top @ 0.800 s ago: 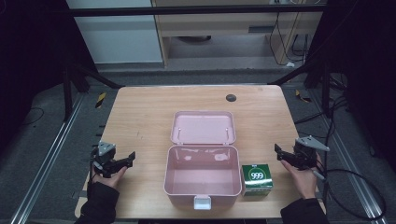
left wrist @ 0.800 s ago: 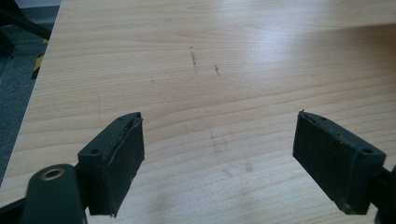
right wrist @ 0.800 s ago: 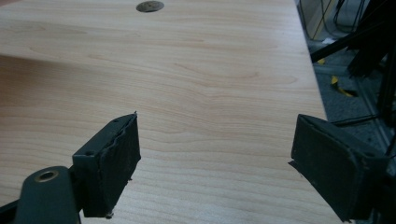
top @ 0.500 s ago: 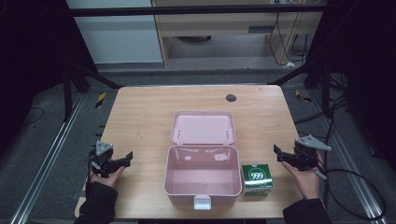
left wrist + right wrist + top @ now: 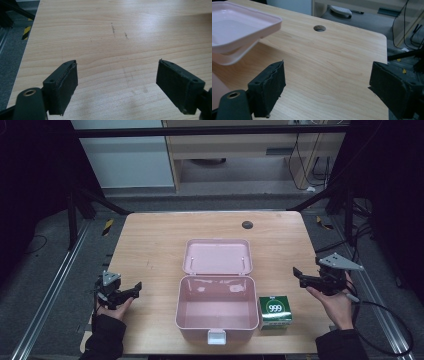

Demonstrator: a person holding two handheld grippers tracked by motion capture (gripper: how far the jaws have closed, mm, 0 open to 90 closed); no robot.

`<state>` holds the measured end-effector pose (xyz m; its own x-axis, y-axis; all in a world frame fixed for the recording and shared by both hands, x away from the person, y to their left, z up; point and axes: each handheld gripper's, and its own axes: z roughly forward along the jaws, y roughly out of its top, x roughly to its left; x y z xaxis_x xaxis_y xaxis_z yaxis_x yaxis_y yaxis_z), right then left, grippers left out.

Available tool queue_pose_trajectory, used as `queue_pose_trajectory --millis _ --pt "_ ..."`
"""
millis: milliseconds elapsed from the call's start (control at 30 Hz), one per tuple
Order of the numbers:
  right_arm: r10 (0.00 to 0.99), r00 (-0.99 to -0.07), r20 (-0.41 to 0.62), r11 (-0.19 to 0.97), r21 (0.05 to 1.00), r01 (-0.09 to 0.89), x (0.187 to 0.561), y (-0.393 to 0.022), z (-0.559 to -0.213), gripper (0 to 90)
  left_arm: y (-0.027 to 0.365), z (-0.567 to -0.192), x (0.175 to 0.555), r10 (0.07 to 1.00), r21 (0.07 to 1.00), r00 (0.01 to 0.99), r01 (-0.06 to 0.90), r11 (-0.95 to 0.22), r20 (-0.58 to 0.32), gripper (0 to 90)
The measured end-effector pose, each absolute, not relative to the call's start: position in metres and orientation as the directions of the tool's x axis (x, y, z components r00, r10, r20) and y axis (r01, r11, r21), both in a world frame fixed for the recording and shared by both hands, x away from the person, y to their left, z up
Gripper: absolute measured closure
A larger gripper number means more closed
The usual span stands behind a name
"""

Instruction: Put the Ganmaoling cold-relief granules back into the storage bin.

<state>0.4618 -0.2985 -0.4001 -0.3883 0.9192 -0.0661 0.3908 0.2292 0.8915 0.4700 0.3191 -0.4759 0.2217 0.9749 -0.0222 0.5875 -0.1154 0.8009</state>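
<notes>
A pink plastic box (image 5: pixel 216 312) stands open and empty at the table's front middle, its lid (image 5: pixel 217 256) laid back flat behind it; the lid's corner (image 5: pixel 244 27) shows at upper left in the right gripper view. A small green carton marked 999 (image 5: pixel 274 311) sits just right of the box. My left gripper (image 5: pixel 131 290) hovers open at the table's left edge, well left of the box, over bare wood (image 5: pixel 117 75). At the right edge my right gripper (image 5: pixel 299 275) is open too, above and right of the carton, nothing between its pads (image 5: pixel 270 88).
The wooden table (image 5: pixel 150 250) has a round cable hole (image 5: pixel 247 225) at the back right, also seen as the hole (image 5: pixel 319 28) in the right gripper view. Dark metal frame legs (image 5: pixel 85 200) and floor cables (image 5: pixel 385 320) flank the table. A cabinet stands behind.
My left gripper has drifted slightly down and left along the table edge. The right gripper has barely shifted. Both stay open; box and carton have not moved.
</notes>
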Motion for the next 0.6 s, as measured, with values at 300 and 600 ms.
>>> queue_pose_trajectory --millis 300,600 --pt "0.880 -0.461 -0.110 0.296 0.887 0.354 0.463 -0.289 -0.371 12.2 0.319 -0.476 0.470 0.974 0.799 0.227 0.590 -0.117 -0.025 17.8" --pt "0.806 -0.568 -0.167 0.413 0.846 0.337 0.463 -0.273 -0.356 11.3 0.318 -0.477 0.471 0.973 0.795 0.231 0.594 -0.124 -0.020 18.1"
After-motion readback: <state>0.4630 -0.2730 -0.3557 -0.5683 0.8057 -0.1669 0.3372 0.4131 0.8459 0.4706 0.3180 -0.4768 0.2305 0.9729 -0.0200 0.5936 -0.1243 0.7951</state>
